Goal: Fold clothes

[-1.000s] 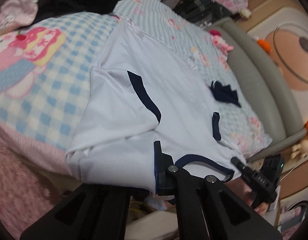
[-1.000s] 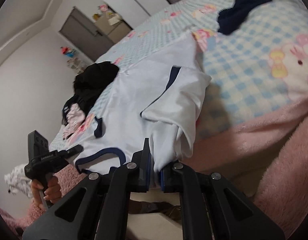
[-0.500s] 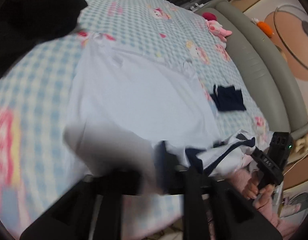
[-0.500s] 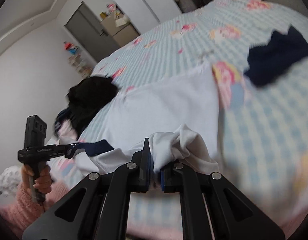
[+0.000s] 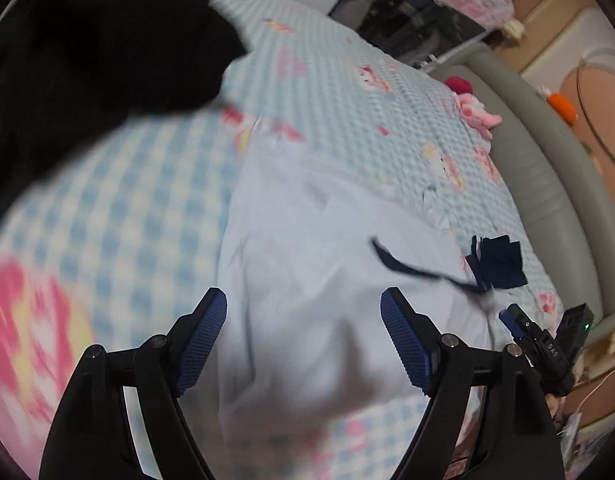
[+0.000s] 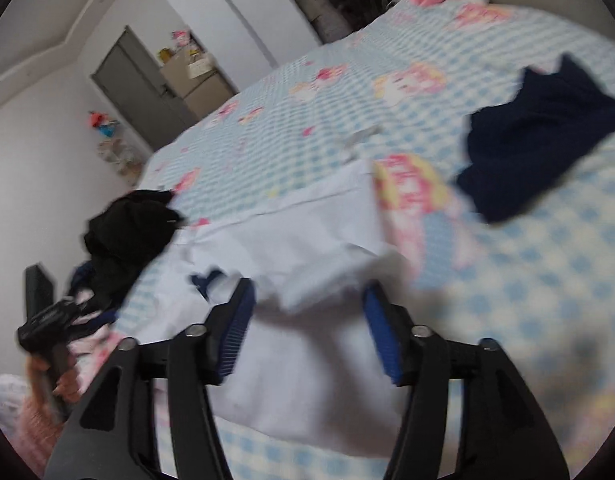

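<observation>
No writing is readable; one white shirt (image 5: pixel 307 280) lies on the bed (image 5: pixel 347 92), both hand-held grippers, left (image 5: pixel 303 316) and right (image 6: pixel 307 300), opening wide above it, gripping nothing

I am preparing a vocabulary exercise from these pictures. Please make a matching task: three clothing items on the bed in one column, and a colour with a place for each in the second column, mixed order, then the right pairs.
Items
1. shirt
2. small folded cloth
3. piled garment

Descriptions
A. black, heaped to the left of the white one
B. white with navy trim, between the fingers of both grippers
C. navy, lying alone on the checked cover, to the right

Pairs: 1-B, 2-C, 3-A
</observation>
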`<state>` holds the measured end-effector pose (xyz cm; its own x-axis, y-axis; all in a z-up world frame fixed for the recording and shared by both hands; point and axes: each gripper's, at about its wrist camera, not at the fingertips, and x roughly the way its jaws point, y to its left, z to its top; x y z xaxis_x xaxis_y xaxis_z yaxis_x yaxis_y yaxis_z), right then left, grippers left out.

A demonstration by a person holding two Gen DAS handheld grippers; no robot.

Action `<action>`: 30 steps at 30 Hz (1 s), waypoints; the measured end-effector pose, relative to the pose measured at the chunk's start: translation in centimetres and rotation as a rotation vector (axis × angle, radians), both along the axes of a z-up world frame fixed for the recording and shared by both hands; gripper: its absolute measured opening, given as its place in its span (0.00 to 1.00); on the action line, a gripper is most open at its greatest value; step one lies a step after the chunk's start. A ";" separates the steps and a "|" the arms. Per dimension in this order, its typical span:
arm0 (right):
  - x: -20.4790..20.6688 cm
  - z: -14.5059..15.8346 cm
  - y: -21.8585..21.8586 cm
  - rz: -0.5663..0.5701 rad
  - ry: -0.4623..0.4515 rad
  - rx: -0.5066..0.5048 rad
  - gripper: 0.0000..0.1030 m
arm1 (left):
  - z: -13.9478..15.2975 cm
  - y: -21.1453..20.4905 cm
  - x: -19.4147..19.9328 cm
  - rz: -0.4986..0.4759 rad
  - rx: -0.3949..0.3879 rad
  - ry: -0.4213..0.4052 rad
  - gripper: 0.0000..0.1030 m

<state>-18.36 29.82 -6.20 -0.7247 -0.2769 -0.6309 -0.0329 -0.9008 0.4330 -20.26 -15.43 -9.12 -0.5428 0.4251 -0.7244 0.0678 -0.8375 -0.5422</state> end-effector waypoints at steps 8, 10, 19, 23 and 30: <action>2.0 -1.4 1.8 -0.003 -0.068 0.021 0.75 | -3.8 -1.2 3.0 0.170 -0.159 -0.060 0.50; 2.6 -2.2 1.3 0.046 -0.079 0.019 0.76 | -3.4 -1.7 3.4 0.165 -0.070 -0.024 0.50; 0.5 -6.5 0.5 0.126 -0.190 -0.168 0.33 | -4.5 0.8 2.6 0.046 0.043 -0.018 0.20; 2.9 -2.6 -0.2 0.177 -0.103 -0.123 0.20 | -0.6 1.8 5.2 0.010 0.021 0.073 0.19; 9.1 -0.4 0.7 0.169 -0.046 -0.124 0.23 | -0.5 1.5 10.9 -0.019 -0.010 0.011 0.19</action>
